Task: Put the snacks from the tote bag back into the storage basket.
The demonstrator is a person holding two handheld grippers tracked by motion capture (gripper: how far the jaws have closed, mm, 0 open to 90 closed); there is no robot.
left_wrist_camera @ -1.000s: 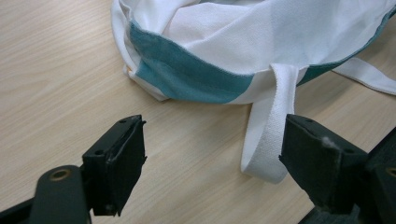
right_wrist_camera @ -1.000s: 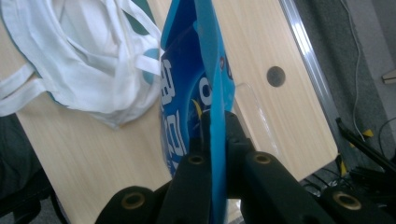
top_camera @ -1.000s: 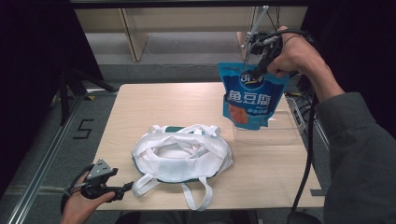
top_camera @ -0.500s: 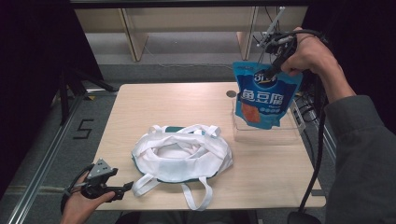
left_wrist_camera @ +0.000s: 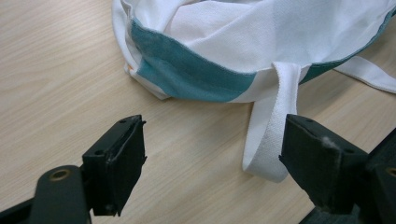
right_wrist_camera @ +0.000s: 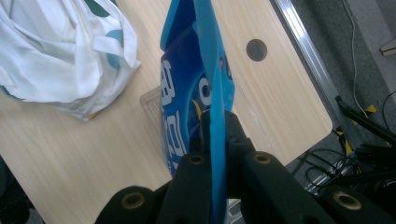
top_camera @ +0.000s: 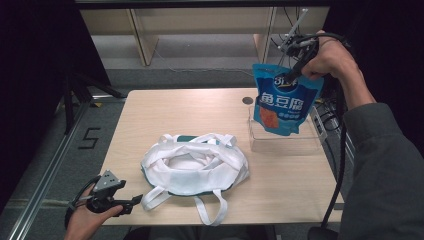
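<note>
In the high view the right claw point(top_camera: 295, 75) is clamped on the top edge of a blue snack pouch point(top_camera: 283, 102), which hangs in the air over the table's far right corner, its bottom just above or inside a clear plastic tray point(top_camera: 285, 142) standing near the right edge. A white tote bag point(top_camera: 195, 165) with teal trim lies slumped at the middle of the table point(top_camera: 150, 110), its handles spilling toward the near edge, and the left claw point(top_camera: 131, 202) waits low at the near left corner. The pouch is held only by a thin strip of seal, so a swing or a quick move could let it slip or twist out of the grip. In the left gripper view the left claw point(left_wrist_camera: 212, 154) stands apart, holding nothing, with a loop of white strap point(left_wrist_camera: 271, 135) lying on the table between its jaws; if it closed on that single strap, I judge the bag's mouth would stay collapsed. In the right gripper view the right claw point(right_wrist_camera: 218, 135) pinches the pouch point(right_wrist_camera: 187, 79) edge-on above the tray point(right_wrist_camera: 152, 105), with the bag point(right_wrist_camera: 56, 60) well apart, so carrying the pouch over may catch the loose handles.
</note>
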